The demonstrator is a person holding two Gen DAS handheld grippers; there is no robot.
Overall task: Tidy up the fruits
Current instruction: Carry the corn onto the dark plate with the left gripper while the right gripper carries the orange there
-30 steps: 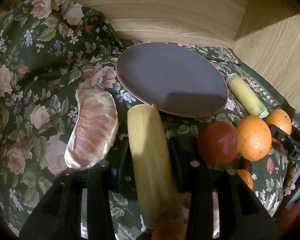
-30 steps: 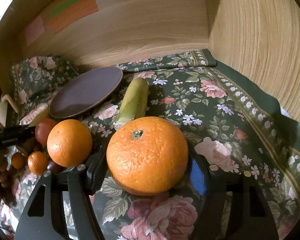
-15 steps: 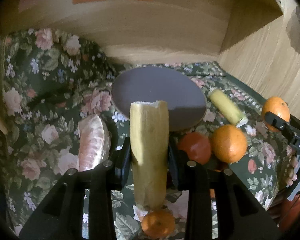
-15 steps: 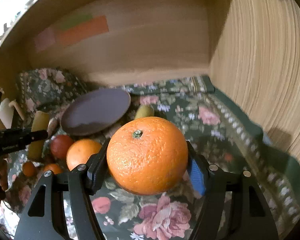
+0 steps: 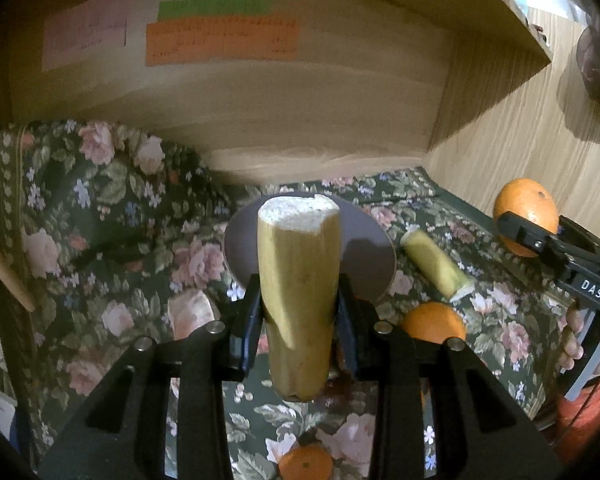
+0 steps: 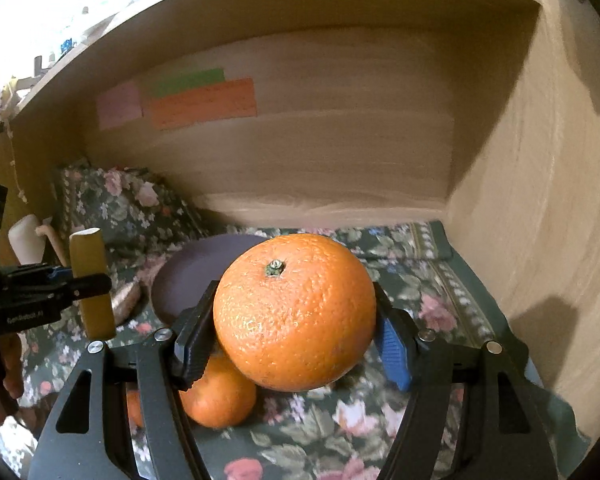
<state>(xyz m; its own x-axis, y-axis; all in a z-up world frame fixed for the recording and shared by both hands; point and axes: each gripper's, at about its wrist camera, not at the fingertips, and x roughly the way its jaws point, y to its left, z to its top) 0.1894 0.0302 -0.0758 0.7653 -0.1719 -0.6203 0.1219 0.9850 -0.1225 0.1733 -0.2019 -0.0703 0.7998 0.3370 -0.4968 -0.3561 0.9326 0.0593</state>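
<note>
Left tool [image 5: 298, 312] clamped, right tool [image 6: 294, 344] clamped, both raised

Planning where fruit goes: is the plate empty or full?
Empty as far as seen: the plate shows bare surface; the banana and orange hide part.

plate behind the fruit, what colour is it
Dark purplish-brown plate, plain with no pattern; the right wrist view shows it best.

Writing on paper notes [image 5: 220, 42] illegible.
</note>
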